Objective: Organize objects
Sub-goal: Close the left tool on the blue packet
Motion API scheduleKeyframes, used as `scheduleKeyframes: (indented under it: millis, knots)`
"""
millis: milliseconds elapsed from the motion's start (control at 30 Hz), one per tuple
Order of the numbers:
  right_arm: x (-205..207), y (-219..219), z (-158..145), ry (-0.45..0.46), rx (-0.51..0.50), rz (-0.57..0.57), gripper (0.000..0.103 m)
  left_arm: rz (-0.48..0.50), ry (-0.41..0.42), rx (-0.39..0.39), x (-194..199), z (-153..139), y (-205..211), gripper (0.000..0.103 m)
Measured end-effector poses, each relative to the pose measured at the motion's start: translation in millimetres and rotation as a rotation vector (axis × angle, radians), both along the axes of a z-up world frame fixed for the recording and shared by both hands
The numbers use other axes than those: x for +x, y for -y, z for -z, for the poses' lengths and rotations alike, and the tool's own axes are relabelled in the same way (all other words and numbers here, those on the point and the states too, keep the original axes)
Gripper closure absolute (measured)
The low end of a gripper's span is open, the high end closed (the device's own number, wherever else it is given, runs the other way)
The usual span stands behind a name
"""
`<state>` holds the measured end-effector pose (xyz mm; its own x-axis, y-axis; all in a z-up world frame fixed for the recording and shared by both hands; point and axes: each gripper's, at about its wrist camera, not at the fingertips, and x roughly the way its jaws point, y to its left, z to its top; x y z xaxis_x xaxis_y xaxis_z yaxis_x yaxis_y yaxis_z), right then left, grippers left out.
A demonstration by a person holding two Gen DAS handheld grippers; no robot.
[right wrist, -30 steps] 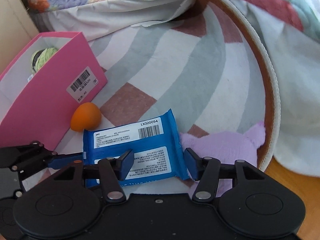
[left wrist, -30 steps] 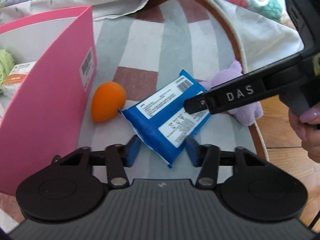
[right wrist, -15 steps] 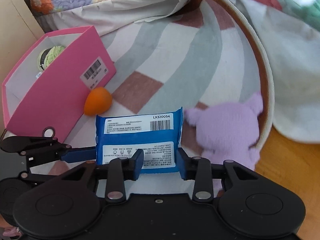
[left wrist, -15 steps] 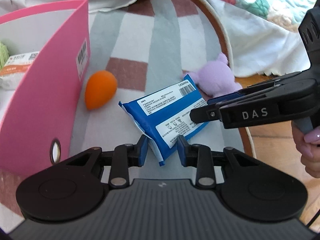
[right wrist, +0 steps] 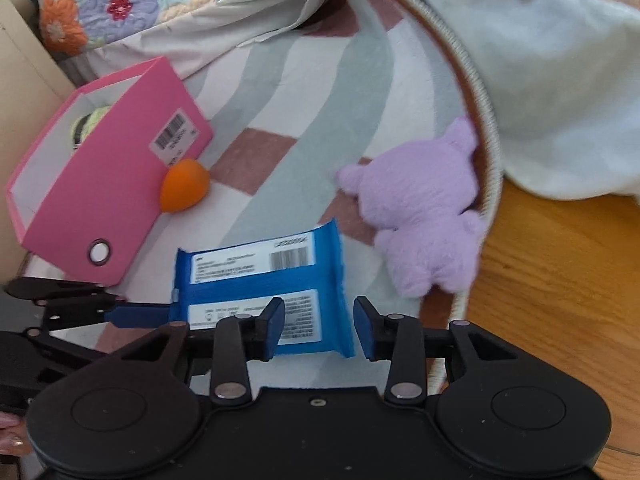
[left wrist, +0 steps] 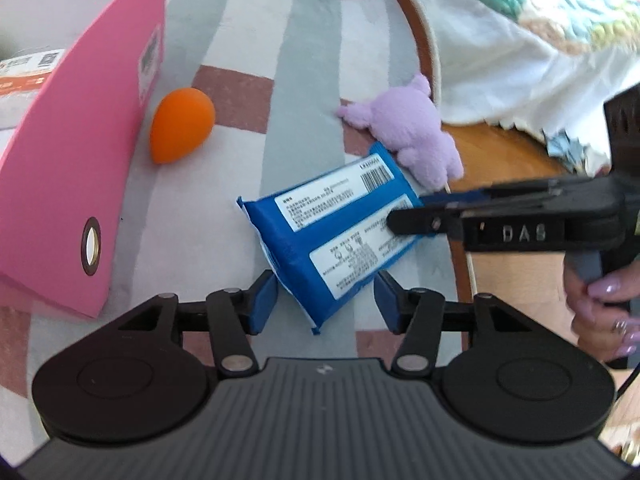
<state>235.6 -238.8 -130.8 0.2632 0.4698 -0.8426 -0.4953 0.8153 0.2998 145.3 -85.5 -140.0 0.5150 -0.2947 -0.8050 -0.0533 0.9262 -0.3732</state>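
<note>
Around one pink box on the striped rug: one orange egg-shaped sponge just beside its labelled side, one blue wipes packet near its front corner, and one purple plush toy well apart from it. Inside the box lie one green-and-white ball and one white-and-orange packet.

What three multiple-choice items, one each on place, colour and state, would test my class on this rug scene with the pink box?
1. The orange egg-shaped sponge lies: A inside the pink box; B on the rug beside the box; C on the plush.
2. The plush toy is: A lilac; B green; C red.
3. The blue packet is: A inside the box; B under the plush; C between the left tongs.

Key: B, it lies against the box's outer wall; A, lilac fur shows; C, its corner sits between the opening pads.
</note>
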Motion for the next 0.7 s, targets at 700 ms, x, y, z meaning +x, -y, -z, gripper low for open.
scheduleKeyframes:
  millis: [700]
  knots:
    - [-40.5,-2.1,6.3,0.016,0.030,0.072,0.071,-0.060,0.085,0.005,6.2,2.7,-9.3,0.070]
